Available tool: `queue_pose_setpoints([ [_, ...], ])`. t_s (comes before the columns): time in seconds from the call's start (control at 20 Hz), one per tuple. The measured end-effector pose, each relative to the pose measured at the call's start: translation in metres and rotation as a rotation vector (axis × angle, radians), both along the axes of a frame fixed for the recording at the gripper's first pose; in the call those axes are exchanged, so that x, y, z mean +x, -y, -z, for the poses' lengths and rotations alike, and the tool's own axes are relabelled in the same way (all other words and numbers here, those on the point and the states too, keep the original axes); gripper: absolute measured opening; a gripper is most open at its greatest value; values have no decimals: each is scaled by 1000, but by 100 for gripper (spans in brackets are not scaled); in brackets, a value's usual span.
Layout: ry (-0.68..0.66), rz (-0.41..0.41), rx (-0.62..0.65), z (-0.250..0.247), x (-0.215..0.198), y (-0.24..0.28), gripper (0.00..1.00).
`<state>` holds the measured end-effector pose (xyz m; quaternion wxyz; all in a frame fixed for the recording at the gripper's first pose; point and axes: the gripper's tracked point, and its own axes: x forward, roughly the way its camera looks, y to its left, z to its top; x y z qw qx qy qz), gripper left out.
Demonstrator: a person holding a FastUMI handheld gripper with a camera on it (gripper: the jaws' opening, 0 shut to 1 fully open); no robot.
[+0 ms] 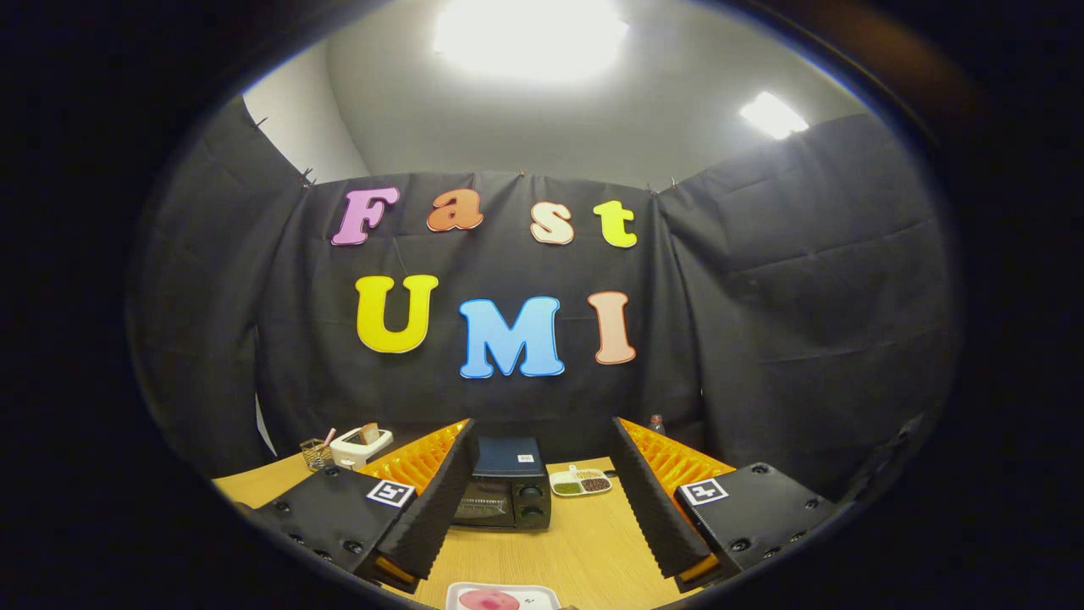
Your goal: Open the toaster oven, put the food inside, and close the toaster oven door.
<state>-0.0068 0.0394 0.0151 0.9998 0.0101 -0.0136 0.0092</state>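
— Black and small, the toaster oven (506, 483) sits on the wooden table (584, 542), out past the fingers and a bit toward the left one. Can you see its door?

— Yes. The door looks shut. Two round knobs sit on its right side, one over the other.

— What is the gripper (542, 500) doing?

— Its two fingers (428, 517) are wide apart. Nothing is between them but the bare table and the oven far ahead. The fingers are black on the inside and orange on the outside.

— Where is the food?

— Something pink and round lies on a white tray (503, 596), very near, low down between the fingers. Part of the tray is cut off, so it is hard to say what the food is.

— What else is on the table?

— A little white dish (581, 483) stands just to the right of the oven. It has a green pile and a brown pile in it. Far off to the left is a white toaster (360, 444) with a slice of bread sticking up. Beside that is a small wire basket (316, 454). A little bottle (655, 423) peeks up behind the right finger, close to the black wall.
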Motion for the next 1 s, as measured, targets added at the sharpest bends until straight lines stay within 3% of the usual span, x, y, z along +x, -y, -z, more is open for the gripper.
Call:
queue_pose_setpoints([
  [0.45, -37, -67, 26, 21, 49, -46, 98],
  [1.0, -139, -150, 9, 79, 139, -96, 98],
])
